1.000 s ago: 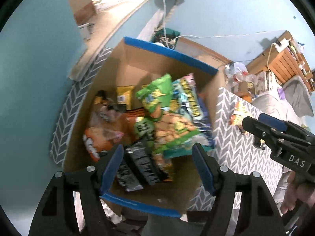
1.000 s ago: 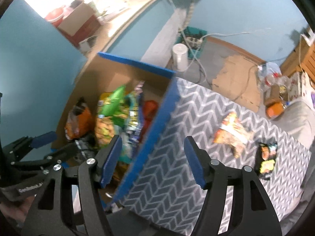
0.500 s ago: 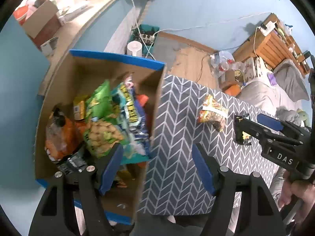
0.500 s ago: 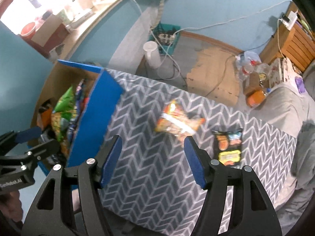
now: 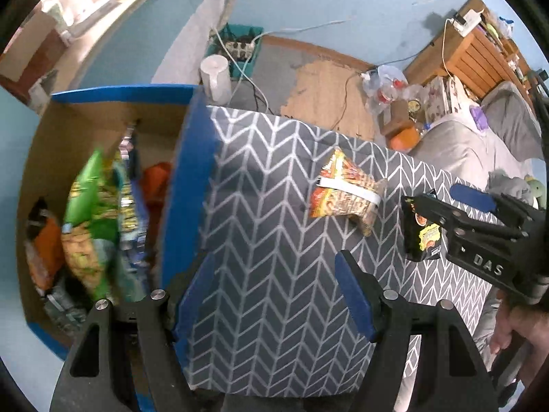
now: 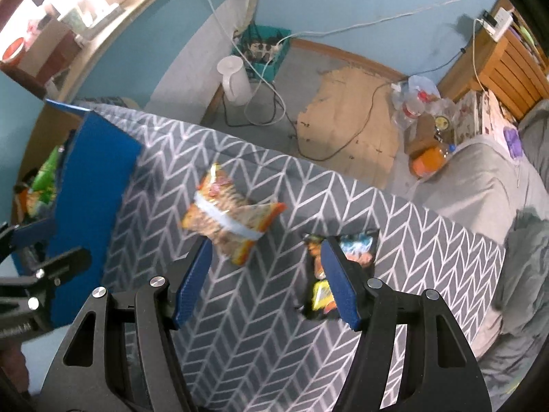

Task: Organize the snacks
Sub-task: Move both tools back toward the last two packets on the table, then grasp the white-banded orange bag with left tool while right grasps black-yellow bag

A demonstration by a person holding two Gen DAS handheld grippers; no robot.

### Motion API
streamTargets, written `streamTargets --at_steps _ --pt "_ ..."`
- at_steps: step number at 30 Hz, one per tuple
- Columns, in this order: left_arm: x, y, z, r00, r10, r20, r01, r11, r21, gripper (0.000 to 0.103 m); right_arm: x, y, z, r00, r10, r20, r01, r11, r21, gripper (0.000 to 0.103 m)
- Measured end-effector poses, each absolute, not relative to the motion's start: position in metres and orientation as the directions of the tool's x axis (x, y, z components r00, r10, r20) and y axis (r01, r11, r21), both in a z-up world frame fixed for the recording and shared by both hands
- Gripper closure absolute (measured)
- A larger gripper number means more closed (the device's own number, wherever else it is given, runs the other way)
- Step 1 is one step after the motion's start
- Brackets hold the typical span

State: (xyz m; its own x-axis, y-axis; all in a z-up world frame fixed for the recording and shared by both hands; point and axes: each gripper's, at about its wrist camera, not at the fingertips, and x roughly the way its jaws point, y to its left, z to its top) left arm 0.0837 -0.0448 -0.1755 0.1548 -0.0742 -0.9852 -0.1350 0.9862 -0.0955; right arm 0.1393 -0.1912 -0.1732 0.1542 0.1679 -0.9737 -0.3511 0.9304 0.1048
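Observation:
A cardboard box with blue taped edges (image 5: 192, 158) stands at the left of a grey chevron-cloth table (image 5: 267, 240) and holds several snack bags (image 5: 92, 206). An orange snack packet with a white band (image 5: 346, 189) lies on the cloth; it also shows in the right wrist view (image 6: 230, 216). A black snack packet (image 6: 343, 257) lies to its right. My left gripper (image 5: 274, 288) is open and empty above the cloth by the box's right wall. My right gripper (image 6: 264, 281) is open and empty, hovering between the two packets.
The box's blue wall (image 6: 89, 185) rises at the table's left. Beyond the table's far edge the floor holds a white jug (image 6: 235, 79), a power strip with cables (image 6: 264, 51) and cardboard (image 6: 346, 113). A grey bed (image 6: 487, 185) lies right.
Both grippers have swung right, from over the box to over the cloth. The two loose packets have come into closer view. Both stay open and empty.

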Motion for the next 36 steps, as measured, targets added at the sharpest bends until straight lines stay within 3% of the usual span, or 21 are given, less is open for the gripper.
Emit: streamTargets --at_steps 14,30,31,33,36 --pt "0.106 -0.049 -0.221 0.093 -0.022 -0.995 -0.21 0.977 -0.041 0.029 0.174 -0.174 -0.234 0.124 0.117 -0.985 -0.439 0.897 0.052 0.037" --pt "0.116 -0.055 -0.215 0.089 -0.062 -0.994 -0.197 0.977 -0.079 0.023 0.138 -0.189 -0.234 0.043 0.185 -0.982 -0.365 0.918 0.157 0.037" --pt "0.117 -0.057 -0.214 0.086 -0.07 -0.994 -0.195 0.977 -0.086 0.023 0.137 -0.192 -0.231 0.049 0.186 -0.981 -0.355 0.922 0.157 0.036" --pt "0.119 -0.062 -0.213 0.085 -0.099 -0.991 -0.192 0.975 -0.114 0.02 0.134 -0.205 -0.223 0.073 0.195 -0.978 -0.326 0.932 0.162 0.023" --pt "0.123 -0.07 -0.214 0.099 -0.113 -0.989 -0.204 0.97 -0.132 0.015 0.13 -0.228 -0.212 0.111 0.202 -0.973 -0.273 0.948 0.166 0.021"
